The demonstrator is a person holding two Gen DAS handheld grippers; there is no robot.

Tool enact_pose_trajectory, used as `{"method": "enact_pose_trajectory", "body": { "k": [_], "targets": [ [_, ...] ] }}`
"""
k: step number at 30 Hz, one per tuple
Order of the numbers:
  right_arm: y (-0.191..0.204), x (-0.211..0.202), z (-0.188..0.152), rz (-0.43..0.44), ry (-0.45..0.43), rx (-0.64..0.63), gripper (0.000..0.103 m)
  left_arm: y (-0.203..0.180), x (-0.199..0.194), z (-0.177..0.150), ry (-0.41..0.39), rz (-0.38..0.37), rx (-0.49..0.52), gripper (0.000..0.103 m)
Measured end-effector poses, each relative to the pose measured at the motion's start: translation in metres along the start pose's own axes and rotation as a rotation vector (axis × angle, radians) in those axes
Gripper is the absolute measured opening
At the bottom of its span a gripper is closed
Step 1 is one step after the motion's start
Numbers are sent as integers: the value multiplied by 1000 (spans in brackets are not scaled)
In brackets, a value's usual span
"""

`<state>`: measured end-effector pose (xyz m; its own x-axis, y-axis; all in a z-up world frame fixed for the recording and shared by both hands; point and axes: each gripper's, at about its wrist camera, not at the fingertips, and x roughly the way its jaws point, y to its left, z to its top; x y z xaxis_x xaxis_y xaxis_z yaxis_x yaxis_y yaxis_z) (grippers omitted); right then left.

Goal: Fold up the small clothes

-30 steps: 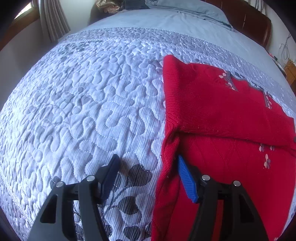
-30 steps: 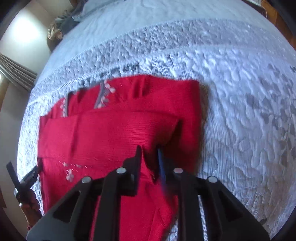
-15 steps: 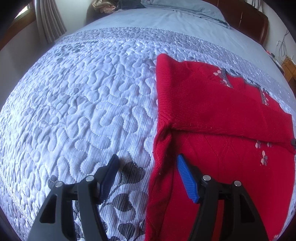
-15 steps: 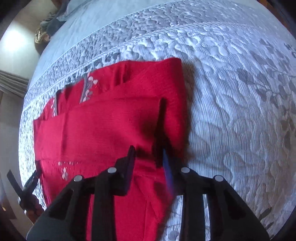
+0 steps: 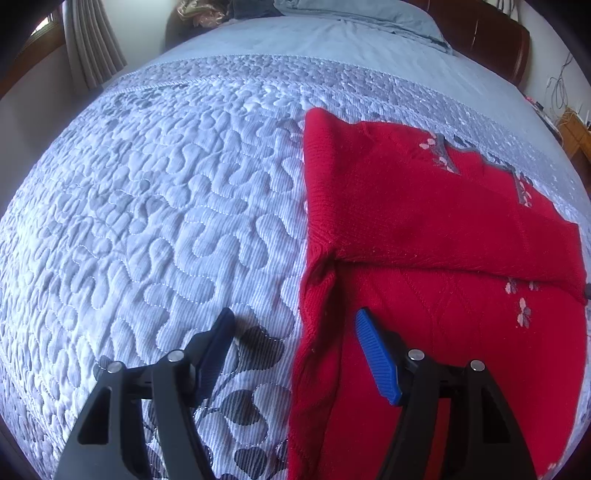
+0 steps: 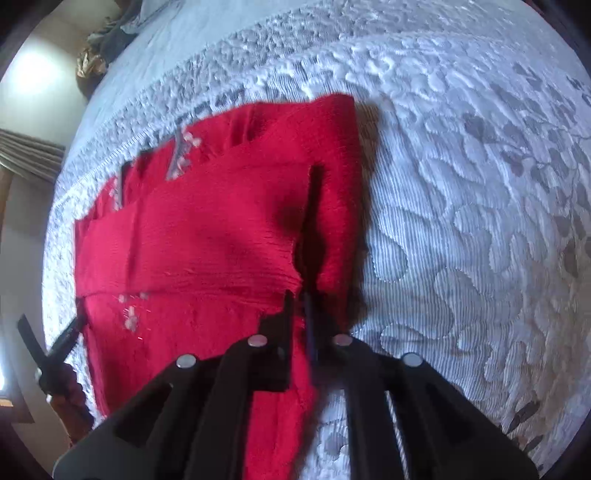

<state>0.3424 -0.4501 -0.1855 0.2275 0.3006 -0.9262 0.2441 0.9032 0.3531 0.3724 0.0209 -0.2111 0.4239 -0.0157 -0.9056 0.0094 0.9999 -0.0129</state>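
Note:
A red knit sweater [image 5: 424, 221] with small pink flowers lies on the quilted bed, one sleeve folded across its body. My left gripper [image 5: 295, 325] straddles the sweater's left edge with its jaws opening. One finger is over the quilt, the blue-padded finger [image 5: 373, 350] is over the red knit, and neither presses the cloth. In the right wrist view my right gripper [image 6: 298, 306] is closing narrowly on a raised ridge of the sweater [image 6: 207, 240] near its right edge. The left gripper [image 6: 50, 323] also shows at the far left, held by a hand.
The grey-blue quilt [image 5: 166, 221] spreads wide to the left of the sweater and, in the right wrist view, the quilt [image 6: 461, 221] spreads to its right. Pillows [image 5: 369, 14] and a dark wooden headboard [image 5: 487, 40] stand at the far end. A curtain [image 5: 92, 48] hangs at the back left.
My right gripper has drifted toward the sweater's right edge, and its jaws now stand closer together around the red fold. The left gripper has stayed over the left edge.

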Motion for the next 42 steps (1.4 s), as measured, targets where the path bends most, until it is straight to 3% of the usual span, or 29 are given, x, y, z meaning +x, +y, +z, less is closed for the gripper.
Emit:
{"method": "enact_pose_trajectory", "body": {
  "k": [1,2,10,11,13,18,20,22,25,29,30,33,38,42],
  "targets": [
    [0,-8,5,1,-29,7,42,0,-2,1,-4,-20,-10,69],
    [0,-9,9,-7,-40,12,43,-1,-4,2,-8,-39,-16,69],
    [-6,18,56,-49,-25,59,39,-21,-6,-1,-13,-73,38,69],
    [-7,21,58,-33,-23,66,35,-22,-4,-3,-7,-70,42,69],
    [-5,24,63,-27,-15,47,5,-24,3,-5,4,-54,50,69],
    [-12,13,65,-42,-122,45,0,-28,6,-8,-4,-26,70,71],
    [-15,19,64,-136,-148,30,0,-28,8,-9,-4,-24,70,72],
    [-20,18,57,-99,-166,45,1,-27,8,-9,-4,-30,72,72],
    [-24,-1,33,-45,-214,74,8,-25,4,-7,10,-26,86,72],
    [-8,-19,-28,26,-140,1,12,-6,-26,-4,-30,69,139,72],
    [-1,-23,-53,32,-114,-35,16,3,-31,-8,-17,81,144,73],
    [8,-33,-111,40,-78,-97,38,29,-38,-26,33,18,111,73],
    [2,-39,-182,80,-35,-85,39,30,-36,-46,93,-80,73,73],
    [0,-42,-220,79,-45,-91,39,16,-17,-61,103,-7,97,72]
  ]
}}
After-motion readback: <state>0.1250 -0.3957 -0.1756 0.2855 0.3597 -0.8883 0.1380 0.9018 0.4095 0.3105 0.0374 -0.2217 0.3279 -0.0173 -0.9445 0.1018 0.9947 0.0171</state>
